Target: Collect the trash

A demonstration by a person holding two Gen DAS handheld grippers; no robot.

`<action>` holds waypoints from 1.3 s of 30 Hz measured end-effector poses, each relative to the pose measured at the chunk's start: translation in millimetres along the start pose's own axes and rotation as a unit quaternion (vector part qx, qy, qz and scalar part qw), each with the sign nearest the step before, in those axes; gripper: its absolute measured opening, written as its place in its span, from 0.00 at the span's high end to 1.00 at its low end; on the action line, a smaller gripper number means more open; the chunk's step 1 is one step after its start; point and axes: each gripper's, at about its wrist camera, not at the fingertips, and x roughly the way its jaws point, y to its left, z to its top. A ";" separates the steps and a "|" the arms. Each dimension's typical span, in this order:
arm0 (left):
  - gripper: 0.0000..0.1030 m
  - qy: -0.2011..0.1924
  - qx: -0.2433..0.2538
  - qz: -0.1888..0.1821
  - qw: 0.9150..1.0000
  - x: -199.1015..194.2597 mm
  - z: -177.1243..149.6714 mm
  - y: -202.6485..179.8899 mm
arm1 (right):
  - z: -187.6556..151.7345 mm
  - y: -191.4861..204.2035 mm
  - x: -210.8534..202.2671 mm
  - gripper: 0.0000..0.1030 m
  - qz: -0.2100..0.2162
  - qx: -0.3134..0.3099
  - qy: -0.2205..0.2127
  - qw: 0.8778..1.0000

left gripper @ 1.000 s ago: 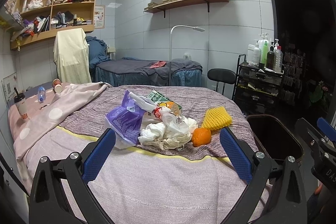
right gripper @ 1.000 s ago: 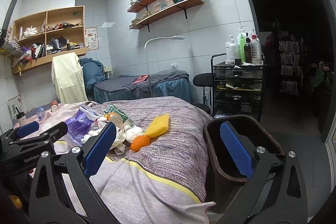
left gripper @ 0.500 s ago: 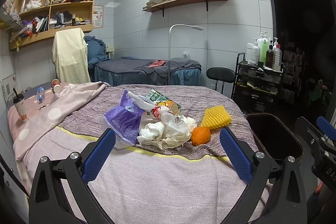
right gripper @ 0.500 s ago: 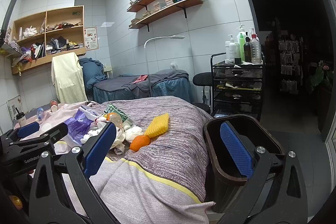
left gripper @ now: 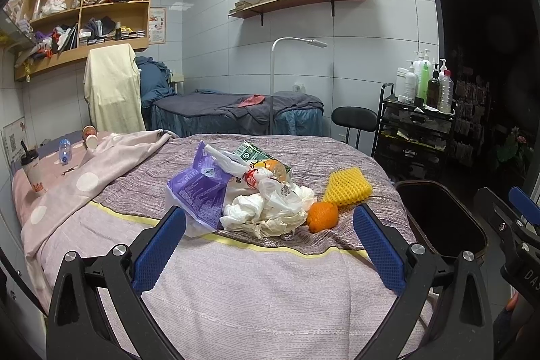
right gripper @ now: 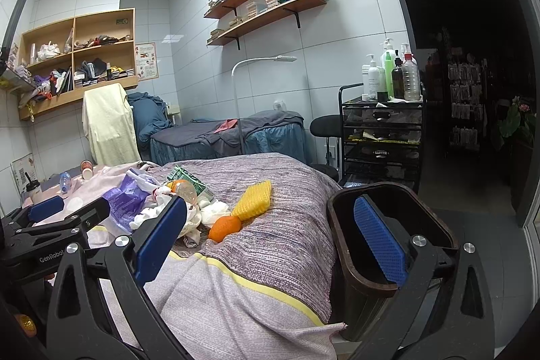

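Inspecting the jaws first, we find the left gripper (left gripper: 268, 245) spread wide and empty above the bed (left gripper: 236, 285), and the right gripper (right gripper: 270, 242) likewise wide and empty. Beyond the left gripper we note the trash pile (left gripper: 249, 191) mid-bed: purple bag (left gripper: 202, 188), crumpled white plastic (left gripper: 266, 213), orange (left gripper: 323, 217) and yellow foam net (left gripper: 347, 186) just beside it. We record the dark bin (right gripper: 388, 245) standing against the bed's edge, apart from the pile.

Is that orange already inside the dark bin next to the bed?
No, the orange lies on the bed cover beside the yellow foam net, while the bin stands off the bed's side.
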 end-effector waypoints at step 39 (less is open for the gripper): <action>0.06 0.035 -0.002 -0.003 0.999 13.7 -12.1 7.4 | -8.5 5.3 13.2 0.05 0.002 -0.001 0.031 1.000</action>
